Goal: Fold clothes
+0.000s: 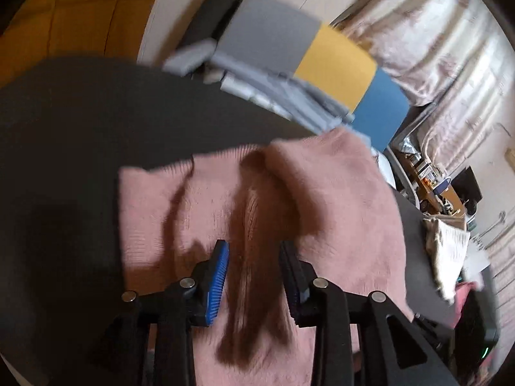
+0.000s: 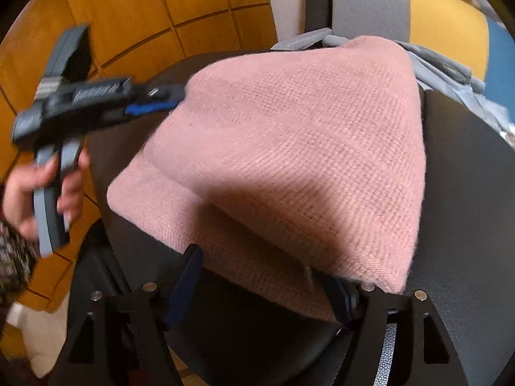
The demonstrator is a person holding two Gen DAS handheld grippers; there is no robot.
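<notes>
A dark, matte desk (image 2: 466, 193) occupies the centre of both views. Behind it stands a chair back with three upholstered panels: grey (image 1: 267, 32), yellow (image 1: 338, 64) and blue (image 1: 379, 109). Grey folded fabric (image 1: 289, 93) lies along the far edge of the desk, against the chair panels. A black padded armrest (image 1: 222, 3) rises beside the grey panel. Wood wall panelling (image 2: 145, 16) with dark grooves fills the area to the left. Pale pleated curtains (image 1: 434, 41) hang to the right. Below the curtains, a cluttered shelf (image 1: 441, 189) holds small items too blurred to identify. A light-coloured cloth (image 1: 447, 251) lies near the right edge of the desk.
</notes>
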